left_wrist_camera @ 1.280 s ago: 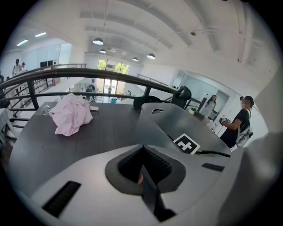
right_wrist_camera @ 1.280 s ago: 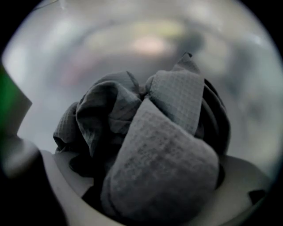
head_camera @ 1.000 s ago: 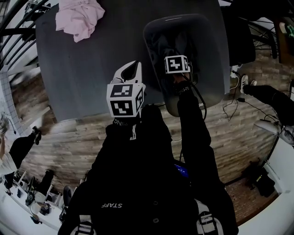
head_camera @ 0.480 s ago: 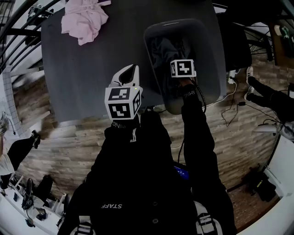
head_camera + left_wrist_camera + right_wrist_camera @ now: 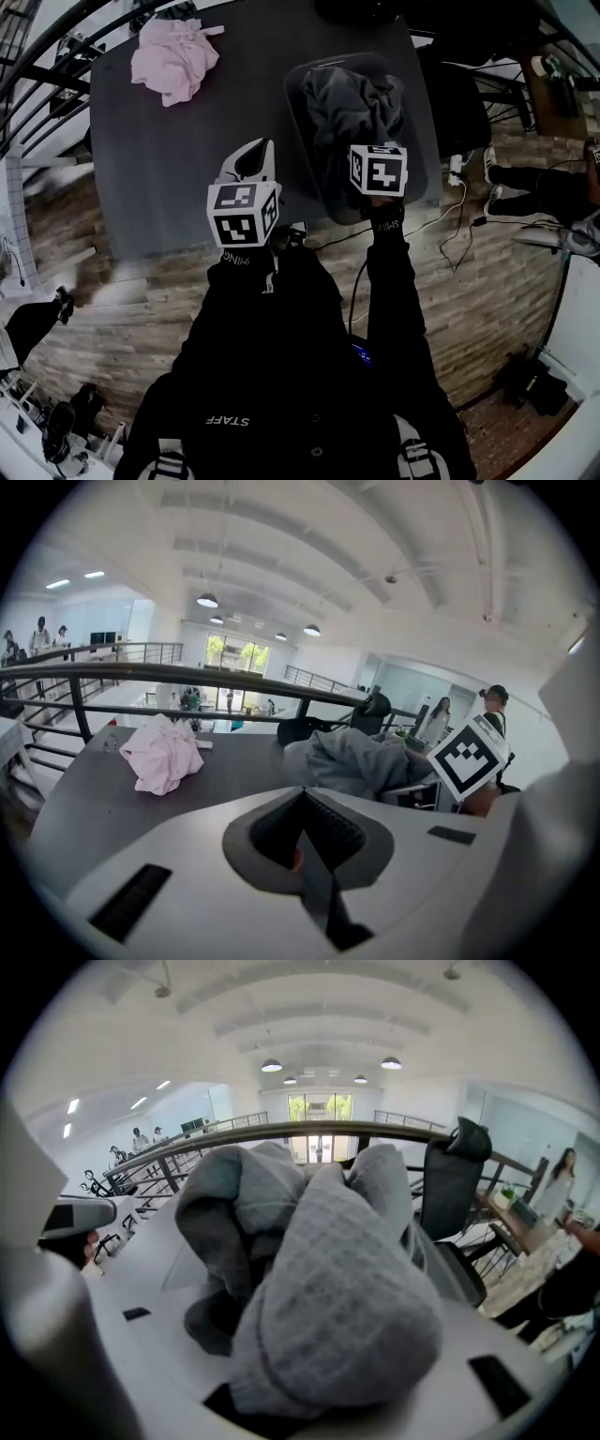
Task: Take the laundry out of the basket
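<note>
change: right hand-held gripper [image 5: 375, 150] now clamps the grey garment [image 5: 352, 98], lifted since a second ago, partly out of the basket [image 5: 298, 122] | left hand-held gripper [image 5: 253, 159] jaws together, empty | pink garment [image 5: 173, 58] on counter [image 5: 169, 159] (already out) | judgement: removal under way

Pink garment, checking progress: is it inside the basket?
No, the pink garment lies crumpled on the table, apart from the basket.

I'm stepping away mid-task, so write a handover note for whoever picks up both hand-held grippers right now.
Left hand-held gripper: shut, empty, above the table.
Right hand-held gripper: shut on the grey garment, raised over the basket.
Done: pink garment lies on the table.
Left: set the grey garment on the table; check the basket for more, hidden now.
</note>
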`<control>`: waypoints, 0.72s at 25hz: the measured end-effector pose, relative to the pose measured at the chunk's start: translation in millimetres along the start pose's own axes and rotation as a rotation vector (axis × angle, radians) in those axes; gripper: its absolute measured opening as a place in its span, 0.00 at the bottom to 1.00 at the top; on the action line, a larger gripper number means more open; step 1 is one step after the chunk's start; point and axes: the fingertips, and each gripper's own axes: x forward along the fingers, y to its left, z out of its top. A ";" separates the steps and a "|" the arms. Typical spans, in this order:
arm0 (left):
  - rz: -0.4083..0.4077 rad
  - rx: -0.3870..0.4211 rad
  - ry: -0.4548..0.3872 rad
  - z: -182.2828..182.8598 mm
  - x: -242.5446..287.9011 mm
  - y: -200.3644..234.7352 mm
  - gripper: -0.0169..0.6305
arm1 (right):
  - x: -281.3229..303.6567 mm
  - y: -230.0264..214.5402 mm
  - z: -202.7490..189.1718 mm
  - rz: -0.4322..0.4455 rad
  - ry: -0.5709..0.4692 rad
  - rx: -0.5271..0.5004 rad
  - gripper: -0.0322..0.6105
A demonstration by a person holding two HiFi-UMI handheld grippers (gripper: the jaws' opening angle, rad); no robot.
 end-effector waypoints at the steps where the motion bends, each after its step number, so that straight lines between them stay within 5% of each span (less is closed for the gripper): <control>1: -0.003 0.008 -0.009 3.3 -4.3 -3.0 0.03 | -11.4 1.2 5.7 -0.011 -0.029 -0.003 0.42; 18: -0.077 0.141 -0.288 91.6 -98.2 -56.8 0.03 | -204.1 31.7 76.1 -0.149 -0.495 0.050 0.42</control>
